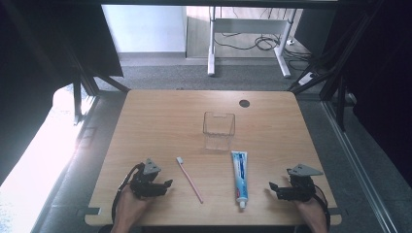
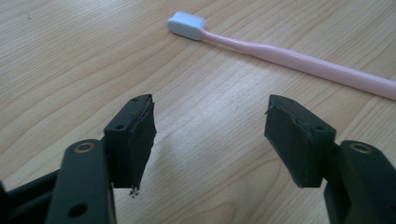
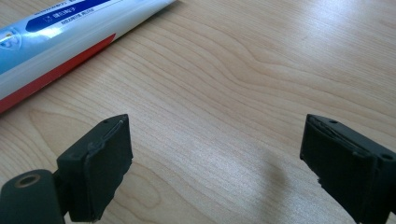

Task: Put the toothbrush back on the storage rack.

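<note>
Presently the work stands at the approach stage: nothing has been picked up. On the desk (image 1: 160, 116) a pink toothbrush (image 1: 189, 179) lies flat, left of centre, bristle head toward the far side, handle running toward the near edge. A toothpaste tube (image 1: 239, 177) lies flat right of centre, cap toward the near edge. A clear plastic cup (image 1: 219, 129) stands upright beyond both, near the desk's middle, apart from each.

The left gripper (image 1: 164, 185) rests low at the near left, just beside the toothbrush without touching it; in the left gripper view its jaws are spread with bare wood between them, and the brush (image 2: 280, 53) crosses ahead of them. The right gripper (image 1: 273, 187) sits at the near right, near the tube's cap end but apart from it; its jaws are spread wide and empty, with the tube (image 3: 70, 39) lying off to one side ahead.

Judgement: the step in hand appears to be the reach for the toothbrush. The next move calls for the left jaws to advance until they straddle the thin handle, come down close to the wood, and then pinch squarely across it. The handle is slim and low-lying, so a shallow pinch could let it slip or roll.
</note>
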Tool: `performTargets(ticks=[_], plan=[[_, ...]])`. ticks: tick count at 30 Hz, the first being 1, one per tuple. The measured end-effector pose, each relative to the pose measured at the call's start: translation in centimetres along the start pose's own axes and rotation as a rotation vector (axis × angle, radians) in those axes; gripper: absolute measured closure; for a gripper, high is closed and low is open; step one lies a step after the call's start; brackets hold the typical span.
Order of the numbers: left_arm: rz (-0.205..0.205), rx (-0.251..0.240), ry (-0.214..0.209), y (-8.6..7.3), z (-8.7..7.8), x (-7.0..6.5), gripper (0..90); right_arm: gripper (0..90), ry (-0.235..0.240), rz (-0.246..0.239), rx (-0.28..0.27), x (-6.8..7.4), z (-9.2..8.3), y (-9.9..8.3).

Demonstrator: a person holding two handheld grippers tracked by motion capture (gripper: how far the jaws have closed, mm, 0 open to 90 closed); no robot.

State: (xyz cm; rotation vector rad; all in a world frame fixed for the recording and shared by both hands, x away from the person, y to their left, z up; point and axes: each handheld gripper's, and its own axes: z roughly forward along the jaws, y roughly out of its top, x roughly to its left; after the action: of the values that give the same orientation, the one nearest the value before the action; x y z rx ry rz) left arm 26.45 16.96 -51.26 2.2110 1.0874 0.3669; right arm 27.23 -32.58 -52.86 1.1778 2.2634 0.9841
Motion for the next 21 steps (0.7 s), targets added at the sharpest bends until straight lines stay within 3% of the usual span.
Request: performTargets(ticks=[11, 21], plan=[[-0.016, -0.019, -0.050, 1.1, 0.1, -0.5, 52.8, 9.8, 0.001, -0.001, 0.000, 0.0, 0.0, 0.0], [0.065, 0.010, -0.091, 2.3, 0.8, -1.7, 67.4, 10.1, 0.002, -0.005, 0.005, 0.1, 0.1, 0.0]])
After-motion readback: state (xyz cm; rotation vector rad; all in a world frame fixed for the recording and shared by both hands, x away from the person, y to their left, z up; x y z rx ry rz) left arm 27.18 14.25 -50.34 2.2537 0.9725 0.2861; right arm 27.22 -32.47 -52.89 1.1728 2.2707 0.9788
